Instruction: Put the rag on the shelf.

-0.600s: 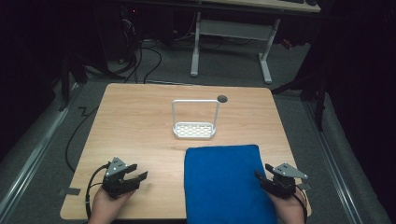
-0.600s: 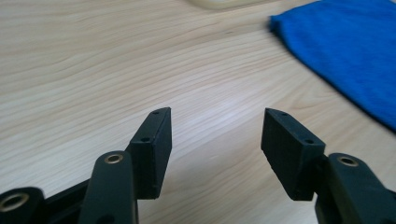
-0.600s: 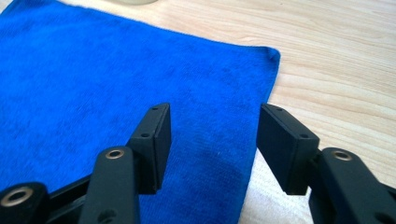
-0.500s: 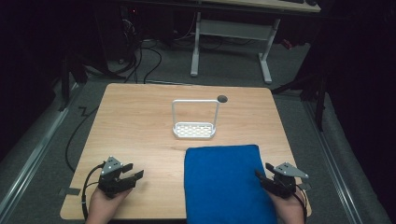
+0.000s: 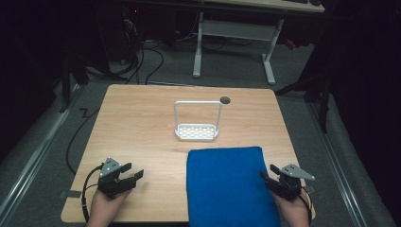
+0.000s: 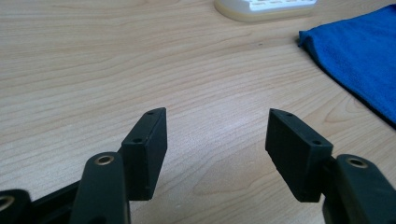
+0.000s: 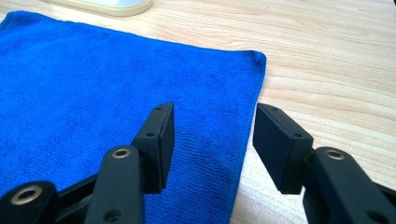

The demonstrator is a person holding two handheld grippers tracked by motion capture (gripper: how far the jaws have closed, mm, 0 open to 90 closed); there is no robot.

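I see the blue cloth (image 5: 227,187) lying flat and smooth on the tabletop (image 5: 142,127) at the lower centre-right of the frame, a folded rectangle whose near edge runs off the tabletop's front edge.

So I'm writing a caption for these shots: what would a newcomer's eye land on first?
The bright blue towel on the near right of the wooden table draws the eye first. Next comes the small white rack standing mid-table. An open hand-held gripper waits at each near corner, the right hand-held gripper poised over the towel's edge.
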